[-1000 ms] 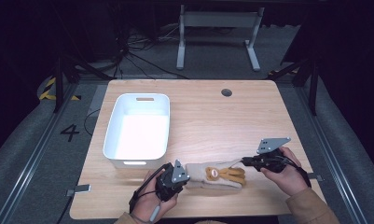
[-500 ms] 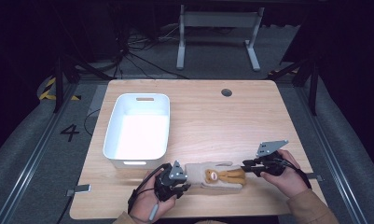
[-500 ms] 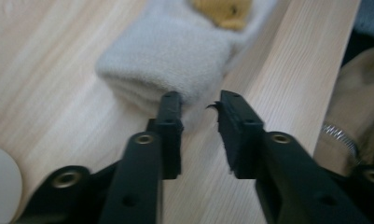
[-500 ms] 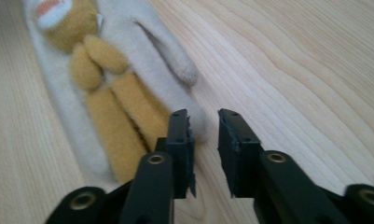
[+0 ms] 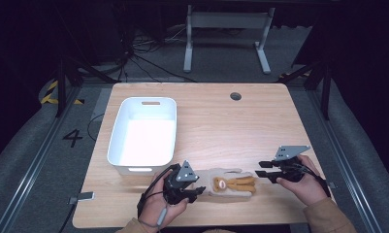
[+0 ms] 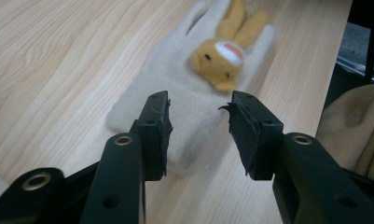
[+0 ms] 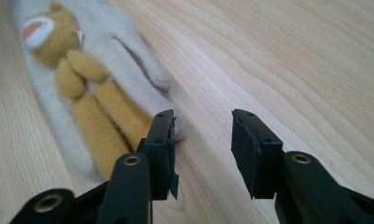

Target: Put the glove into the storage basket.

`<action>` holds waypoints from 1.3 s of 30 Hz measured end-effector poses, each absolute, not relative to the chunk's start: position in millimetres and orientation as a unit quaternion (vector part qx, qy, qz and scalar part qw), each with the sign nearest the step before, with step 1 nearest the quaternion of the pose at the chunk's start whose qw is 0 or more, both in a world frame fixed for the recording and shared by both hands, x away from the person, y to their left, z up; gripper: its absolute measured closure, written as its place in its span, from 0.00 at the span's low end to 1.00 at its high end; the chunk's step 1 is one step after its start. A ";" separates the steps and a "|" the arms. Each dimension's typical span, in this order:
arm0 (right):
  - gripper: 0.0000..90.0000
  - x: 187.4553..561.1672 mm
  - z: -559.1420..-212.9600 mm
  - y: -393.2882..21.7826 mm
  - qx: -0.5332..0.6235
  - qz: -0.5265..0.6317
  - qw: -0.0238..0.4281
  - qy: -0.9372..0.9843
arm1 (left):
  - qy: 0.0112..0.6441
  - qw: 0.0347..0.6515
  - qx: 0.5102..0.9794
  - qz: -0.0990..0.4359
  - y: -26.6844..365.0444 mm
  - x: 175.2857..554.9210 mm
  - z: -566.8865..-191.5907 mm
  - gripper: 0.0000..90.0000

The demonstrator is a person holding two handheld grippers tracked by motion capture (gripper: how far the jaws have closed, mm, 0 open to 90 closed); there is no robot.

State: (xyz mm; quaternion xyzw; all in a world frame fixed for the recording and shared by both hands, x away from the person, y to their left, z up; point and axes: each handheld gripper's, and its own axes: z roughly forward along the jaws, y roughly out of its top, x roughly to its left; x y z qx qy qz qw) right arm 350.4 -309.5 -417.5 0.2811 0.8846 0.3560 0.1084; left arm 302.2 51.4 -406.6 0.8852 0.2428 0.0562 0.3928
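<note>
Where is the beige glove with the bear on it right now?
In the high view the glove lies flat near the table's front edge, between both grippers, right of the white bin.

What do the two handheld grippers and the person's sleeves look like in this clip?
Both are black. The left gripper and right gripper each carry a grey three-cornered plate on top. In the gripper views each has two flat black jaw pads on arms with brass-ringed holes. A dark cable trails from the left gripper. The sleeves are tan.
</note>
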 end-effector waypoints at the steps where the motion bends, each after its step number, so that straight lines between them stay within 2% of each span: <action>1: 0.64 350.3 -416.5 -310.6 0.283 0.359 0.110 0.883 | 0.241 0.390 0.887 0.055 49.1 303.6 -405.6 0.64; 5: 0.55 350.3 -414.4 -315.6 0.289 0.367 0.116 0.877 | 0.241 0.390 0.887 0.051 39.9 308.7 -403.0 0.60; 7: 0.44 350.0 -414.4 -317.4 0.298 0.364 0.118 0.874 | 0.243 0.387 0.888 0.046 36.0 312.1 -404.1 0.59; 8: 0.42 350.3 -414.8 -318.0 0.314 0.361 0.111 0.871 | 0.244 0.384 0.890 0.041 34.2 314.7 -404.8 0.59; 17: 0.31 352.6 -417.3 -322.0 0.321 0.369 0.100 0.867 | 0.230 0.388 0.892 0.024 11.9 329.3 -409.1 0.51; 25: 0.28 353.5 -417.8 -323.2 0.316 0.375 0.091 0.867 | 0.211 0.379 0.901 0.015 -12.3 335.0 -408.7 0.47; 31: 0.25 353.2 -417.6 -324.4 0.310 0.381 0.087 0.866 | 0.209 0.364 0.908 0.014 -25.2 340.8 -413.7 0.40; 36: 0.23 353.0 -418.7 -323.0 0.301 0.382 0.083 0.870 | 0.205 0.348 0.915 0.013 -31.8 345.7 -419.3 0.29; 39: 0.23 352.7 -418.8 -322.6 0.300 0.384 0.081 0.870 | 0.204 0.337 0.919 0.013 -35.1 346.8 -422.1 0.29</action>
